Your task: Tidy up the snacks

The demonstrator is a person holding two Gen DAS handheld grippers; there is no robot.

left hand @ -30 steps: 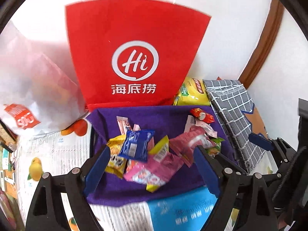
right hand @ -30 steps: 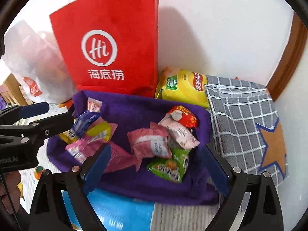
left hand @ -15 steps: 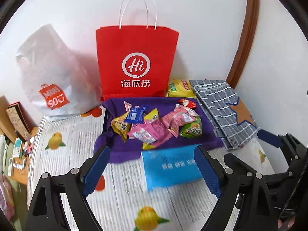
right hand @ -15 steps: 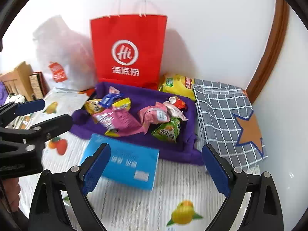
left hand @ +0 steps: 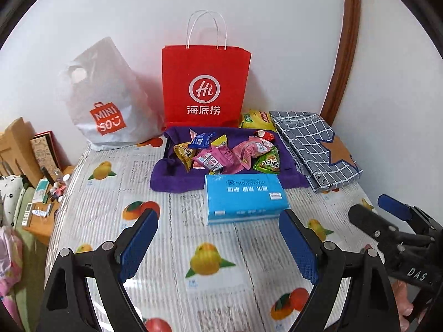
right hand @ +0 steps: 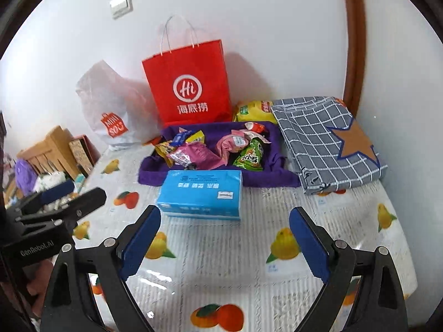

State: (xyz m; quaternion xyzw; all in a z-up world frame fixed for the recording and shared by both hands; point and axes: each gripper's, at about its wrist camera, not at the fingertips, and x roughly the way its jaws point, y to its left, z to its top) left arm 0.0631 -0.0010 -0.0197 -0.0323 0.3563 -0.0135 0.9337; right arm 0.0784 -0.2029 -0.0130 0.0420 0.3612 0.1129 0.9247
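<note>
Snack packets (left hand: 225,152) heaped on a purple cloth (left hand: 166,177) at the worktop's (left hand: 193,238) far edge, gathered for sorting; left gripper (left hand: 218,243) and right gripper (right hand: 224,238) released, holding nothing, well short of them

It looked like a home: a fruit-print tablecloth (left hand: 210,251) lay against a white wall, shopping bags (left hand: 205,85) behind it, probably bedding (left hand: 11,193) left.

Fruit-print table (left hand: 221,249); purple cloth (left hand: 177,177), blue tissue pack (left hand: 243,196), checked fabric (left hand: 313,144) on it
</note>
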